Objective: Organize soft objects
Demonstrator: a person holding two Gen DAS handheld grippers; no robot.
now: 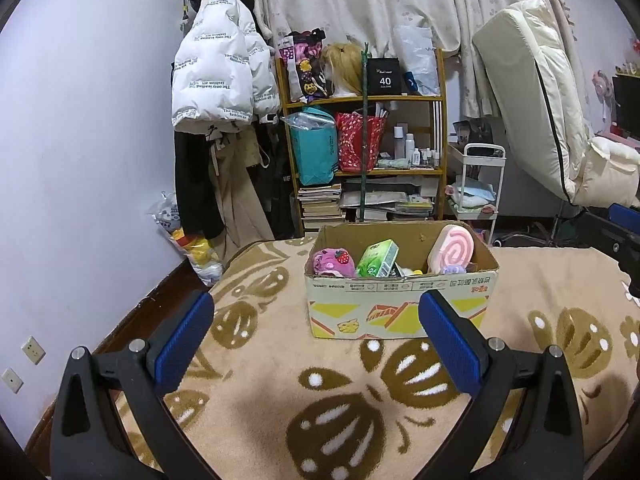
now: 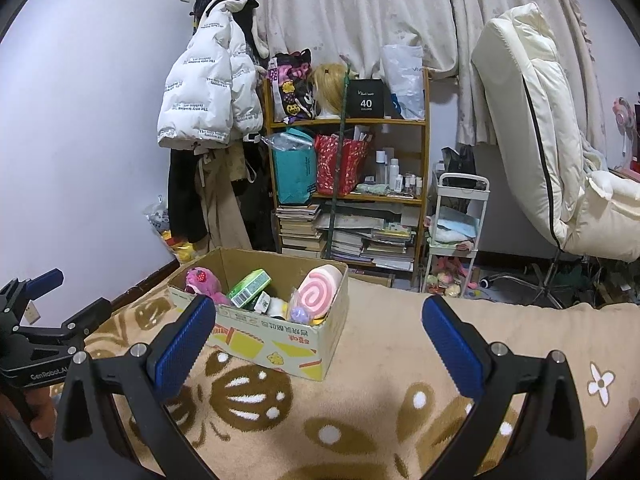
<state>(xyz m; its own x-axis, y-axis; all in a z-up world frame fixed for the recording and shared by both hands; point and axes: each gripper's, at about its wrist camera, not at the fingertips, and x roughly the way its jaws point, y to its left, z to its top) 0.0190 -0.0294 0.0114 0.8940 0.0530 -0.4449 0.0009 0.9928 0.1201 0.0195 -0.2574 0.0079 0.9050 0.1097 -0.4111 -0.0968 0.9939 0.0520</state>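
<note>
An open cardboard box (image 1: 400, 312) stands on a beige blanket with brown flower prints (image 1: 320, 400). It holds a pink plush with a strawberry (image 1: 332, 262), a green tissue pack (image 1: 378, 258), a pink swirl cushion (image 1: 452, 250) and small items. My left gripper (image 1: 316, 340) is open and empty, in front of the box. In the right wrist view the box (image 2: 280, 344) sits left of centre with the plush (image 2: 202, 278), the pack (image 2: 250, 286) and the swirl cushion (image 2: 318, 292). My right gripper (image 2: 318, 344) is open and empty, near the box's right front corner.
A wooden shelf (image 1: 362, 140) with bags and books stands behind the bed. A white jacket (image 1: 216, 76) hangs at the left. A white trolley (image 2: 458, 216) and a cream recliner chair (image 2: 560, 152) stand at the right. The left gripper's body (image 2: 36, 340) shows at the left edge.
</note>
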